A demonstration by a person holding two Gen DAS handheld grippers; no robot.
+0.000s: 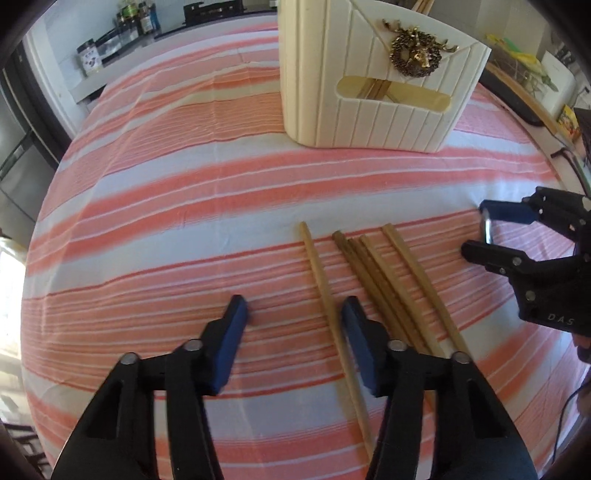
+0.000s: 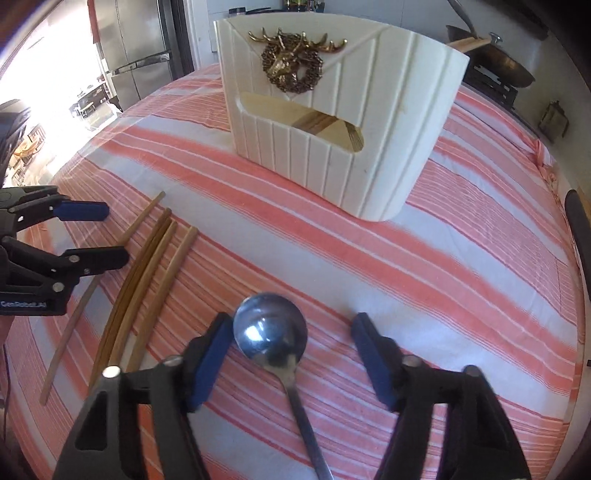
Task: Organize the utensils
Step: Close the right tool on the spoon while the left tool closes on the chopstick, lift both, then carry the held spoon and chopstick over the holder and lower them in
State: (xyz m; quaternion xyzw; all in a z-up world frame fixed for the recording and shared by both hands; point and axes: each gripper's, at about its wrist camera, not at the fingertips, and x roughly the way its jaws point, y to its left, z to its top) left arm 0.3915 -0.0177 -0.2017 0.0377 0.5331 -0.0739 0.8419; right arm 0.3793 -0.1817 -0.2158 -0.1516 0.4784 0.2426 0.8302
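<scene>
Several wooden chopsticks [image 1: 373,280] lie side by side on the striped tablecloth [image 1: 166,192]; they also show in the right wrist view [image 2: 147,280]. My left gripper [image 1: 295,314] is open, low over the cloth, with one separate chopstick [image 1: 328,295] running between its jaws. A metal spoon [image 2: 271,332] lies between the jaws of my open right gripper [image 2: 291,328]. The right gripper also shows in the left wrist view [image 1: 476,232]. A cream utensil holder [image 1: 376,77] with a gold deer ornament stands farther back, with chopsticks inside; it also shows in the right wrist view [image 2: 332,110].
Jars and bottles [image 1: 129,22] stand on a counter beyond the table. A wok [image 2: 495,59] sits on a stove at the back right. A steel fridge [image 2: 133,44] stands at the back left. The table's edge curves close at the right.
</scene>
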